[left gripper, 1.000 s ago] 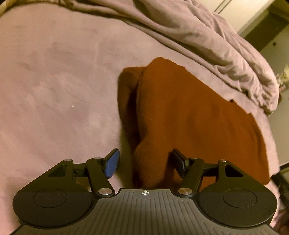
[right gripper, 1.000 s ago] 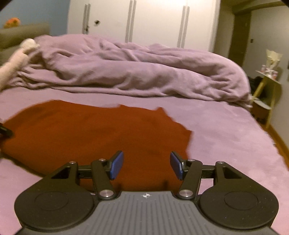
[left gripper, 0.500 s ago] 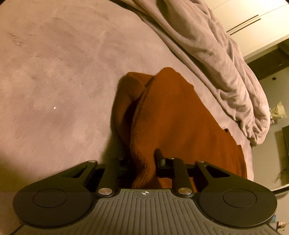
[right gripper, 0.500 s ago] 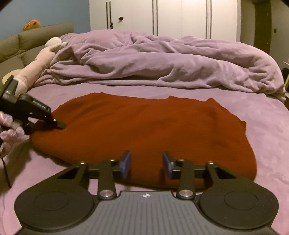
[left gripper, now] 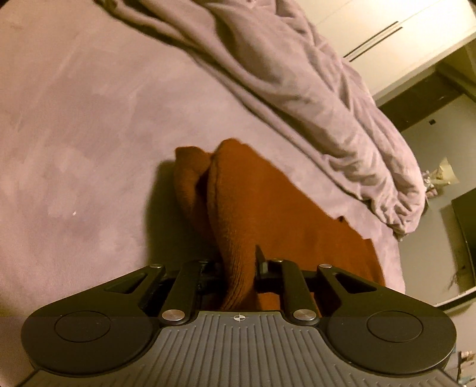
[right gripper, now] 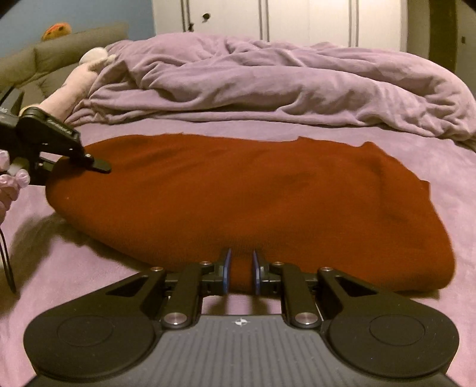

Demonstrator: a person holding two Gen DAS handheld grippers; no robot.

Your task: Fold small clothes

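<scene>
A rust-brown knitted garment point(right gripper: 238, 190) lies spread on the purple bed sheet point(right gripper: 89, 268). In the left wrist view, my left gripper point(left gripper: 238, 268) is shut on the ribbed near edge of the garment point(left gripper: 238, 214), which stands up in a fold between the fingers. In the right wrist view, my right gripper point(right gripper: 240, 269) is shut on the garment's near edge at its middle. The left gripper also shows in the right wrist view point(right gripper: 89, 162), at the garment's left end.
A rumpled purple duvet point(right gripper: 267, 86) lies bunched across the far side of the bed. A pink plush toy point(right gripper: 80, 80) and a grey headboard point(right gripper: 44, 59) are at the far left. White wardrobe doors point(right gripper: 297, 20) stand behind.
Both grippers went from open to shut on the garment's edge. The left gripper has lifted its end into a raised fold. The right gripper moved forward to the near edge.
</scene>
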